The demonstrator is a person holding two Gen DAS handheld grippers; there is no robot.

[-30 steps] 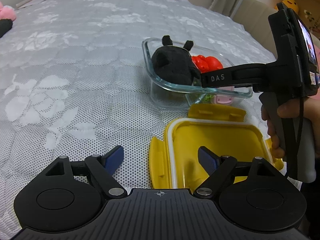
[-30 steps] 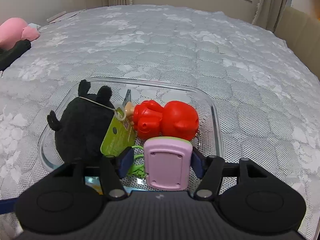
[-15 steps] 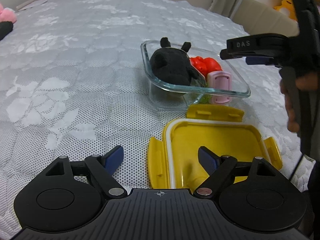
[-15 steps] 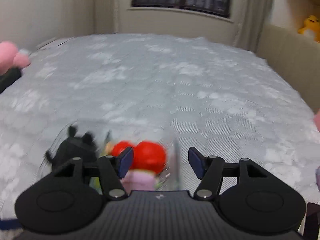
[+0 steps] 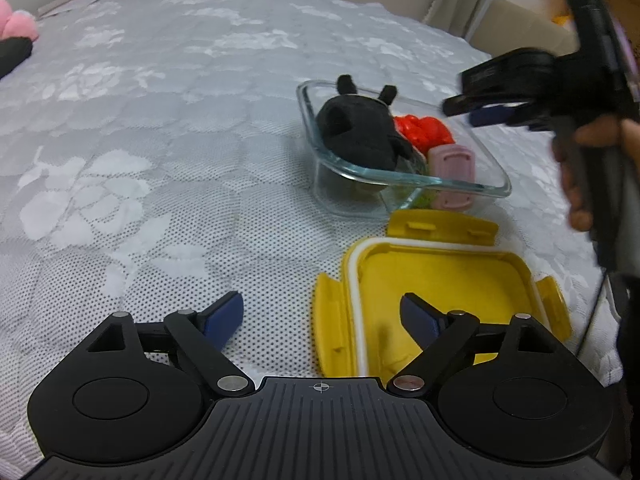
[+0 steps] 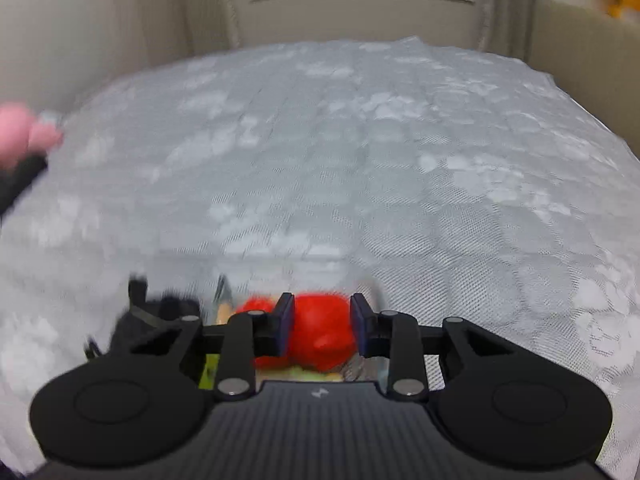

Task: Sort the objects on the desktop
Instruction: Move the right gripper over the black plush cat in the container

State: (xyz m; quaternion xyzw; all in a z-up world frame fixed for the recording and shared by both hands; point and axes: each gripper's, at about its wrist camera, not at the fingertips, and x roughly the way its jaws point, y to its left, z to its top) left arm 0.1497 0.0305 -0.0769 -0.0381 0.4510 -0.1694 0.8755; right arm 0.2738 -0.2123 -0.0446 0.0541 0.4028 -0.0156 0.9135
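A clear glass container (image 5: pixel 472 188) stands on the lace tablecloth. It holds a black plush toy (image 5: pixel 356 136), a red toy (image 5: pixel 424 130) and a pink case (image 5: pixel 452 160) that leans against the near wall. Its yellow lid (image 5: pixel 436 280) lies upside down in front of it. My left gripper (image 5: pixel 322 316) is open and empty, low over the cloth at the lid's left edge. My right gripper (image 6: pixel 322 322) is open and empty, raised above the container's right side; it also shows in the left wrist view (image 5: pixel 480 108). The red toy (image 6: pixel 324 332) shows blurred behind its fingers.
The table is covered by a grey-white lace cloth (image 5: pixel 160 140). A pink and black plush (image 5: pixel 16 40) lies at the far left edge. A beige chair back (image 5: pixel 520 28) stands behind the table at the right.
My right gripper let go of the pink case inside the glass container, opened, then lifted up and back; its jaws have since narrowed. The left gripper has hardly moved.
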